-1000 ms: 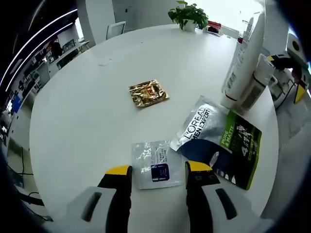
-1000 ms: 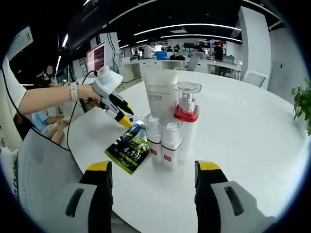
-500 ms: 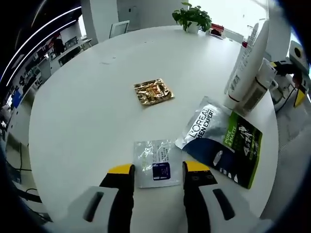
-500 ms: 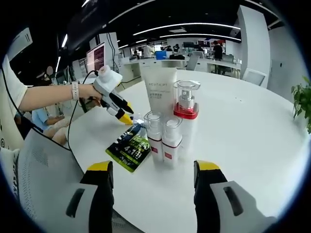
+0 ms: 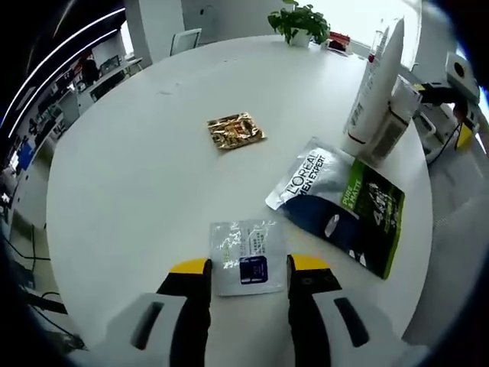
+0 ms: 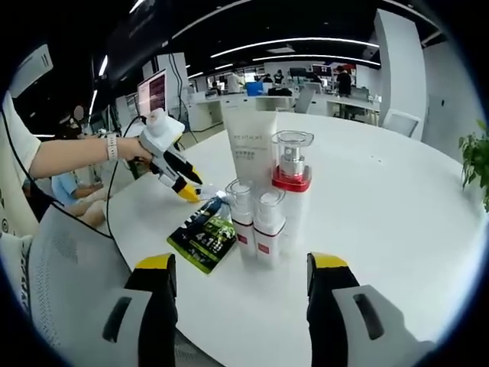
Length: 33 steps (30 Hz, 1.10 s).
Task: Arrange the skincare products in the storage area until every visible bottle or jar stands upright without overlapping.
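On the round white table (image 5: 137, 153) a small clear sachet (image 5: 246, 256) lies flat, right in front of my left gripper (image 5: 248, 267), whose open jaws straddle its near edge. A silver, blue and green L'Oreal pouch (image 5: 344, 205) lies flat to its right, a gold sachet (image 5: 235, 130) farther off. A tall white tube (image 6: 250, 145), a clear pump bottle with a red collar (image 6: 292, 180) and two small capped bottles (image 6: 257, 223) stand upright together. My right gripper (image 6: 241, 267) hangs open, near side of them. The left gripper (image 6: 183, 189) shows beside the pouch (image 6: 204, 234).
A potted plant (image 5: 299, 21) stands at the table's far edge. A person's arm (image 6: 72, 157) holds the left gripper. Office desks and monitors fill the room behind. Bare tabletop stretches left of the gold sachet and right of the bottles.
The left gripper has closed in on the clear sachet, with its jaws slightly narrower. The right gripper view is nearly unchanged; the left gripper there sits a little lower and farther left.
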{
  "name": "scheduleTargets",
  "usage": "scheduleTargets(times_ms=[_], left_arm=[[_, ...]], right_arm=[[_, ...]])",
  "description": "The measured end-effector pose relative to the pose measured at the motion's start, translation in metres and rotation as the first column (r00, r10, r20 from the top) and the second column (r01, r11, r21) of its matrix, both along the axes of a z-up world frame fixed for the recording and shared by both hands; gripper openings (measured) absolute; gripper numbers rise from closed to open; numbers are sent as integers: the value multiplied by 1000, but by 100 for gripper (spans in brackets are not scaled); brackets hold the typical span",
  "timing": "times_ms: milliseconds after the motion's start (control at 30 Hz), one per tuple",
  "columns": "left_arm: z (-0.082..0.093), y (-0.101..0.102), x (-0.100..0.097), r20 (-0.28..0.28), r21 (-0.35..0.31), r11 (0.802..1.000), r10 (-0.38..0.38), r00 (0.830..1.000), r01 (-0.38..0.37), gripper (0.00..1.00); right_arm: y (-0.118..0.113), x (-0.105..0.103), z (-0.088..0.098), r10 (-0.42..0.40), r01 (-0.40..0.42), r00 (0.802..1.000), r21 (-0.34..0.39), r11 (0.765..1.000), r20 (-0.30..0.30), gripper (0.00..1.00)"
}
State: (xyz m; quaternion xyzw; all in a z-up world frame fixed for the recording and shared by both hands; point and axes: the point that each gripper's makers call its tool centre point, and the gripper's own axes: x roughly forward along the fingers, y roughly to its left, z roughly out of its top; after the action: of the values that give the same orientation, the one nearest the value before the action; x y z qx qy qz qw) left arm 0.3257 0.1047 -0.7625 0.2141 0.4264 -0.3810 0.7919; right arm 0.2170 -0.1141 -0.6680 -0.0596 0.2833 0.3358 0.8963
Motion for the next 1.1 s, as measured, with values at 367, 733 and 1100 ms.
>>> scheduleTargets(times_ms=[367, 733, 1100], left_arm=[[0, 2, -24, -32, -4, 996, -90, 995, 90, 34], [-1, -2, -52, -38, 39, 960, -277, 960, 278, 34], [-2, -9, -77, -44, 36, 894, -445, 894, 447, 34]], right_arm=[[5, -1, 1, 27, -27, 1000, 0, 1000, 3, 73], [5, -2, -1, 35, -35, 999, -22, 999, -2, 75], [6, -3, 1, 44, -44, 999, -24, 999, 2, 75]])
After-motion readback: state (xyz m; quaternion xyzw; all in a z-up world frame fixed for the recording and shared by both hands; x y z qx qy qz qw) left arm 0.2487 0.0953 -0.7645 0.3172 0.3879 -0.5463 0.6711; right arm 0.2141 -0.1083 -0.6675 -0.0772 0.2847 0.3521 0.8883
